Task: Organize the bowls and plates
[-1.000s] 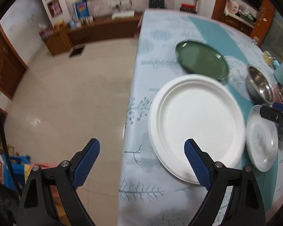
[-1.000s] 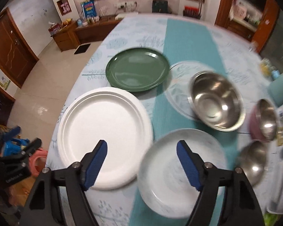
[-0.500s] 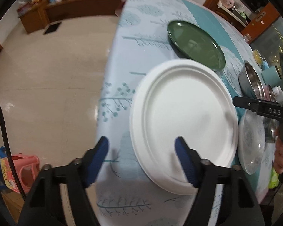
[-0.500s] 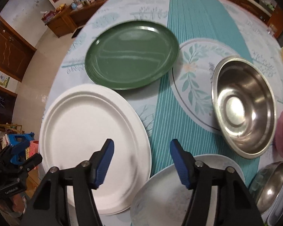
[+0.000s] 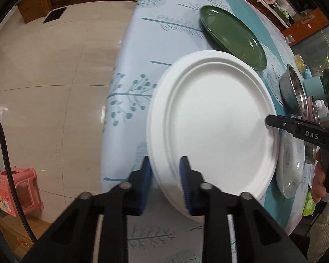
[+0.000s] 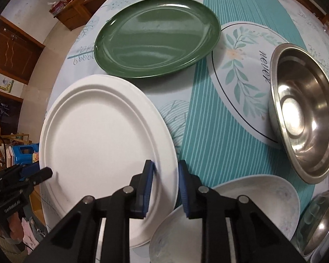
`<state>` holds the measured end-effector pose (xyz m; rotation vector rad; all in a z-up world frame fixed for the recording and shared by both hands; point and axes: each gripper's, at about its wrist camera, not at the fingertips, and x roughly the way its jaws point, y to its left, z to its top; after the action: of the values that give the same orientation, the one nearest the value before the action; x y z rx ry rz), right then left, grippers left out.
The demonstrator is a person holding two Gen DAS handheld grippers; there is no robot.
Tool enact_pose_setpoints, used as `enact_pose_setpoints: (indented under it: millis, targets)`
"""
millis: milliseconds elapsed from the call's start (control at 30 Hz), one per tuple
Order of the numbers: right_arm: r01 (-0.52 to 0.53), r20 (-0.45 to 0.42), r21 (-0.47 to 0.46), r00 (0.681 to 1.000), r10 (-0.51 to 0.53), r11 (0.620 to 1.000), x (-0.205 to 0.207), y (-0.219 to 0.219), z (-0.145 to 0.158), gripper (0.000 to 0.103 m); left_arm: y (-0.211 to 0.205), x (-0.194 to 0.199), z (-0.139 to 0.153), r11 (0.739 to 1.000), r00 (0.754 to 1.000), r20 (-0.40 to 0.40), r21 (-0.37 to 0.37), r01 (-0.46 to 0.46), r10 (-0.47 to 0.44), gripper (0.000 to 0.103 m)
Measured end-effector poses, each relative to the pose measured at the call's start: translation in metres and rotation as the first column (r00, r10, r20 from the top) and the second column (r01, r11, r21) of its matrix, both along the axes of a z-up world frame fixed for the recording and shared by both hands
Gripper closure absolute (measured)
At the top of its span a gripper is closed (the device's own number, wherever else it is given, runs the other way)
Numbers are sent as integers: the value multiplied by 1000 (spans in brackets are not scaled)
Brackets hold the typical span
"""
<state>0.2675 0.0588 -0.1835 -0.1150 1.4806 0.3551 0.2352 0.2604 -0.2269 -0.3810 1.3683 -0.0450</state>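
Observation:
A large white paper plate (image 5: 215, 120) lies at the table's near-left corner, also in the right wrist view (image 6: 98, 135). My left gripper (image 5: 164, 182) is shut on its left rim. My right gripper (image 6: 165, 186) is shut on its right rim, one blue pad above and one below. A green plate (image 6: 158, 37) lies beyond it. A pale patterned plate (image 6: 241, 217) sits right of the white plate. A big steel bowl (image 6: 302, 111) stands at the right.
The table (image 5: 147, 50) has a light blue and teal cloth; its left edge drops to tiled floor (image 5: 43, 76). A leaf-print round mat (image 6: 243, 70) lies under the steel bowl. A smaller steel bowl (image 6: 322, 223) sits at the lower right. A pink stool (image 5: 24, 188) stands on the floor.
Both grippers have moved in from open and closed on opposite rims of the white paper plate. Both cameras came lower and nearer to the table.

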Motion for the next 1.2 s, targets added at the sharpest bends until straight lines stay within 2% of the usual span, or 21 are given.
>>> enact_pose_setpoints:
  millis: [133,400,500,667,833,967,1200]
  targets:
    - [10,3,37,1000,-10,999,-9,1,8,81,11,-8,11,999,999,8,-13,-31,31,83]
    - [1,22,92,1000,-3,996,-42,3,38,82,21,-40,53,998,997,62,32,-47,45,83]
    - [5,16,116,1000,-6,993,-57,-1,48,82,20,-66,69,998,996,78,44,-43,39,83]
    - [-4,12,157,1000,2,988,-105,-15,68,82,15,-112,82,998,996,79,47,-47,43,83]
    - [-42,33,157,999,37,987,-157,-35,75,82,-12,-156,76,994,997,40,87,-63,60,83]
    - [-71,41,107,997,67,992,-198,-57,71,82,-42,-178,62,994,999,-13,102,-37,39,83]
    - [-39,-37,71,998,42,997,-244,-98,43,81,-87,-204,38,992,997,-76,128,-19,28,83]
